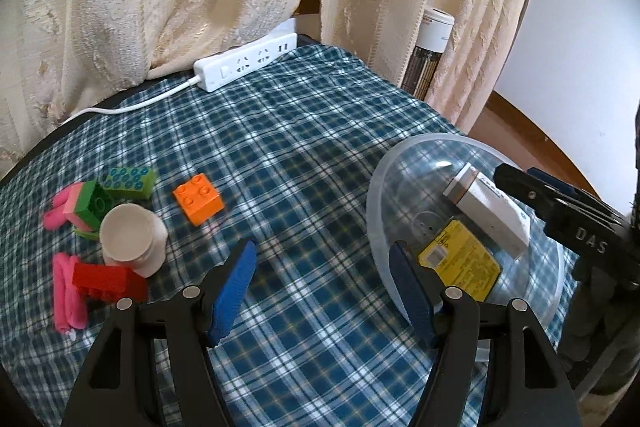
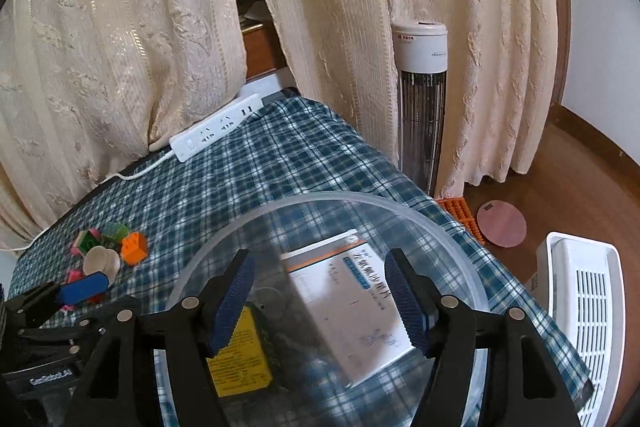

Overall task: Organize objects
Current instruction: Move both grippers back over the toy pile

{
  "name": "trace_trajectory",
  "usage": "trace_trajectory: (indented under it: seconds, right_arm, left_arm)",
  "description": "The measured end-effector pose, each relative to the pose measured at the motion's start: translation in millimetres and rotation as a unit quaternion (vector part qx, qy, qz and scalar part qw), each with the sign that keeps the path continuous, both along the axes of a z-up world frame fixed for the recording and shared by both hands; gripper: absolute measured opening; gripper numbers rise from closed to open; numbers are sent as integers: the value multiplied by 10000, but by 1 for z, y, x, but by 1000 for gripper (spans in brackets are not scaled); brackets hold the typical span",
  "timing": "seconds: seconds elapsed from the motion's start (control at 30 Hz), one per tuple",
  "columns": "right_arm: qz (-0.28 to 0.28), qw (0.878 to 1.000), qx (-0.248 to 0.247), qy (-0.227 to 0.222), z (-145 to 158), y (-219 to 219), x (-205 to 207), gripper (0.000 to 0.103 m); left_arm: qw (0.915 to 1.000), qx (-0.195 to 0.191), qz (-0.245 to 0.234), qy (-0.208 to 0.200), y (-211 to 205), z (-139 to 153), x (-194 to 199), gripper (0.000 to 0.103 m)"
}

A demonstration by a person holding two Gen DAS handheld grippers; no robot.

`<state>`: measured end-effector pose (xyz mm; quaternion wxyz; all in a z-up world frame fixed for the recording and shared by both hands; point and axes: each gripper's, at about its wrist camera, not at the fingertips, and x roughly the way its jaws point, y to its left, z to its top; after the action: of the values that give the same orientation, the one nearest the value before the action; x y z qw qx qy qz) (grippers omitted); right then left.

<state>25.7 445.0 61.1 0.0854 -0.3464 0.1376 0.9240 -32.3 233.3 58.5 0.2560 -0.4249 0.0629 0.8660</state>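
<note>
Now both my tongs, left [image 1: 324, 291] and right [image 2: 320, 301], stood spread, empty; orange brick [image 1: 199, 199] looked light, stiff — pinch its flat sides.

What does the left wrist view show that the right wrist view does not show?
Only the left wrist view: the red brick and the pink rolls in full.

Only the right wrist view: the pink disc and white appliance on the floor.

Both: the clear bowl holding the white box and yellow box, and the orange brick.
</note>
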Motion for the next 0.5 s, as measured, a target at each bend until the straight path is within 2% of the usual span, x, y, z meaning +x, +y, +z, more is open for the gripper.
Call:
trace_trajectory:
  seconds: [0.27, 0.5]
  right_arm:
    - [162, 9997, -97, 167, 7, -24, 4, 71]
    - [421, 9988, -30, 241, 12, -53, 3, 72]
  left_arm:
    - [9997, -24, 222, 39, -25, 1, -2, 71]
    - [9979, -38, 638, 101, -63, 2, -11, 71]
